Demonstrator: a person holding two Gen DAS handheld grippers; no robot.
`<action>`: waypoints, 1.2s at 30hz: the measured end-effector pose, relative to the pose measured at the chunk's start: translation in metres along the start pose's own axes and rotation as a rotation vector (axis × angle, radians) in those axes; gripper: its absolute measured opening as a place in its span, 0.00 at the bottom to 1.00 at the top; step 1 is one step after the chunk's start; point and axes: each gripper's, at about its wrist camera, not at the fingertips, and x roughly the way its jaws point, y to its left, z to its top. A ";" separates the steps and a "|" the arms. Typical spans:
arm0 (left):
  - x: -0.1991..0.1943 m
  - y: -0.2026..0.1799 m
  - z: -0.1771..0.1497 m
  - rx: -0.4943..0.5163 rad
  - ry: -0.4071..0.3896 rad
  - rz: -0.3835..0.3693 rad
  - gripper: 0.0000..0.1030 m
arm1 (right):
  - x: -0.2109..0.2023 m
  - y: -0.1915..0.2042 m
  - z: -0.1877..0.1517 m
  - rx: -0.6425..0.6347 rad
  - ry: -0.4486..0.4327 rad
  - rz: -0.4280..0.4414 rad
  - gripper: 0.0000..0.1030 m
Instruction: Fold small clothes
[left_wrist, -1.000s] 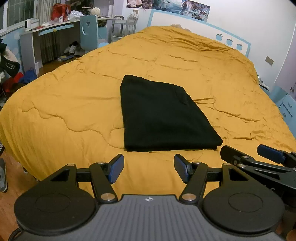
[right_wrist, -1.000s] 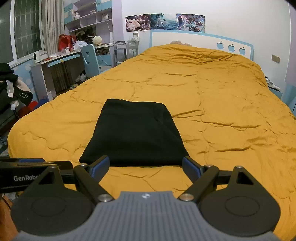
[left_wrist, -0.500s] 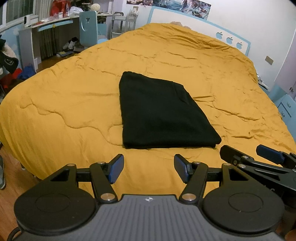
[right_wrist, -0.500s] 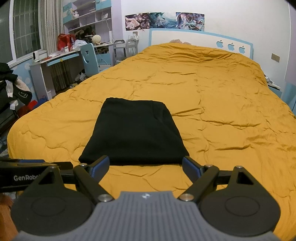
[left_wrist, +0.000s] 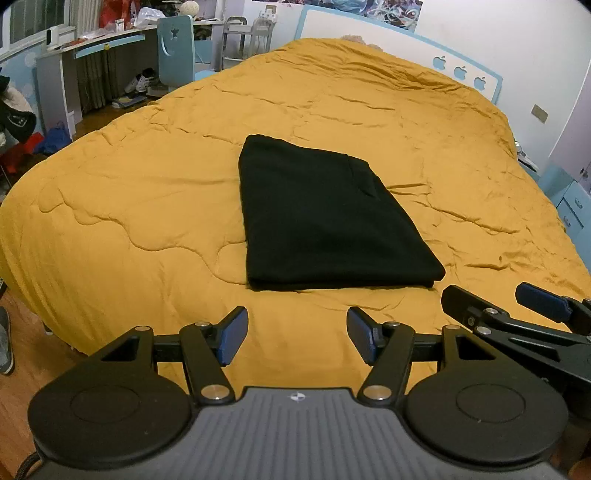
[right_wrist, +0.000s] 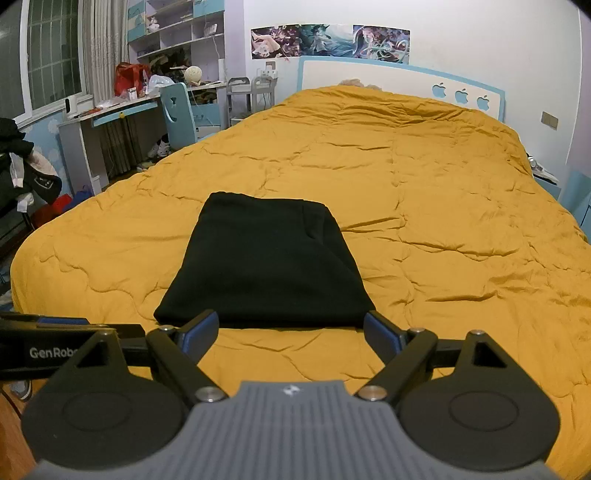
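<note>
Left gripper (left_wrist: 297, 338): jaws spread wide, nothing between the blue pads, hovering above the near edge of the bed, angled down toward the cloth. Right gripper (right_wrist: 291, 332): jaws likewise wide apart and empty, its tips also showing at the right margin of the left wrist view. Black garment (left_wrist: 325, 218): folded into a flat, roughly rectangular packet, lying on the mustard quilt (left_wrist: 122, 192) toward the near end of the bed, ahead of both grippers and apart from them; near hem just beyond the right gripper's pads in the right wrist view, a little farther off in the left. Likely handling: soft, light, limp knit, several layers thick, prone to sagging and sliding open if lifted by one point; no fragility. Suggested hold: the two near corners (left_wrist: 255, 286), one per gripper, pinching through all layers at the thick folded edge, pads kept clear of the quilt beneath. Judged state of fold: largely done, edges fairly square.
</note>
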 end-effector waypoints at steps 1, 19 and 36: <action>0.000 0.000 0.000 0.001 0.000 0.000 0.70 | 0.000 0.000 0.000 0.002 0.000 0.001 0.79; 0.000 -0.006 0.000 0.026 0.005 0.027 0.70 | 0.001 0.001 -0.002 0.003 0.006 -0.008 0.79; 0.002 -0.011 -0.001 0.050 0.006 0.048 0.70 | 0.004 0.001 -0.003 0.001 0.016 -0.020 0.79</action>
